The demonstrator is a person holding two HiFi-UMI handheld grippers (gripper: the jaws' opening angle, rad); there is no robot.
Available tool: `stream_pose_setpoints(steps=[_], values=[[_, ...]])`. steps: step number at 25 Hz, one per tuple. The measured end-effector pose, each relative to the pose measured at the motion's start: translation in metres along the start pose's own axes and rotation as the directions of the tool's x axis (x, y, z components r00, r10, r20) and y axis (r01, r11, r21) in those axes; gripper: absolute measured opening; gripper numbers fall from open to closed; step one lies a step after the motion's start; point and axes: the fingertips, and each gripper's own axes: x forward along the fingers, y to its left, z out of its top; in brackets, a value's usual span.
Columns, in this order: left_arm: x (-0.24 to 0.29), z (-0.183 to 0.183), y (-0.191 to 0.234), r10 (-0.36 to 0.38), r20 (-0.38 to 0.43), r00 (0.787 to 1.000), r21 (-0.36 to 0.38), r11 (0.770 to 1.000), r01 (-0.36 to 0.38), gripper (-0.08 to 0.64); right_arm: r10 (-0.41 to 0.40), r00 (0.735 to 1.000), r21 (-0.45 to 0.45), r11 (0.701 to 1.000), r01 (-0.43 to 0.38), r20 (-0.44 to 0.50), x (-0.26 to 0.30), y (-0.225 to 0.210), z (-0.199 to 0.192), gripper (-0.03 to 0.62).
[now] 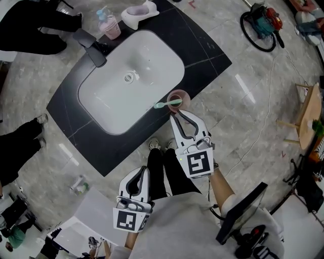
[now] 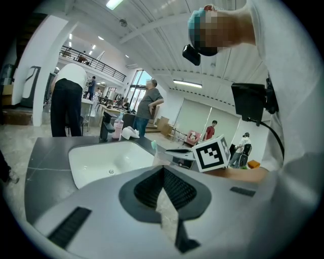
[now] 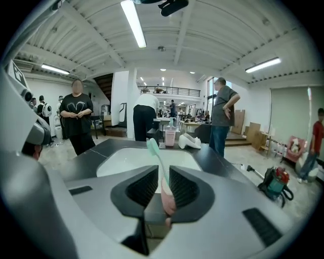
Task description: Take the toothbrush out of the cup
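A pink cup (image 1: 181, 95) stands on the black counter (image 1: 202, 50) at the near right rim of the white sink (image 1: 101, 96). A mint toothbrush (image 1: 166, 104) leans out of it toward the basin. My right gripper (image 1: 174, 116) has its tips just short of the cup. In the right gripper view the toothbrush (image 3: 154, 149) rises through the narrow gap of my right gripper (image 3: 161, 173). The jaws stand slightly open and the pads are not pressing on it. My left gripper (image 1: 144, 170) hangs lower, off the counter's near edge, shut and empty. Its tips (image 2: 163, 168) meet.
A black faucet (image 1: 91, 48), a pink soap bottle (image 1: 109, 25) and a white holder (image 1: 140, 14) sit at the counter's far end. People stand round the counter's left. A vacuum cleaner (image 1: 261, 25) and a wooden stool (image 1: 308, 117) stand on the floor at right.
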Motion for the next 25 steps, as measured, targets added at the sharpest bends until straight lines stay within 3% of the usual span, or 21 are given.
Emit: stream_pose_setpoints(steps=[2,6,10,22,25], values=[[0.001,0.0,0.002,0.002,-0.004,1.0,0.0,1.0,-0.002,0.003,0.003,1.0,0.03,1.0,-0.003,-0.004,0.005,0.001,-0.001,0.06],[0.002,0.0,0.005,0.006,-0.008,1.0,-0.005,1.0,-0.006,0.003,0.018,0.999,-0.011,1.0,-0.018,-0.037,0.015,0.006,-0.004,0.097],[-0.001,0.001,0.008,0.017,-0.014,1.0,-0.01,1.0,-0.017,0.003,-0.031,0.999,0.005,0.999,0.031,-0.04,0.022,0.003,-0.006,0.127],[-0.005,0.001,0.014,0.026,-0.018,0.999,-0.023,0.999,-0.027,0.003,-0.045,0.997,-0.031,0.999,0.043,-0.07,0.033,0.001,-0.004,0.125],[-0.006,-0.001,0.015,0.029,-0.018,0.999,-0.028,0.999,-0.029,0.003,-0.095,0.993,-0.036,0.995,0.092,-0.077,0.034,-0.006,-0.002,0.065]])
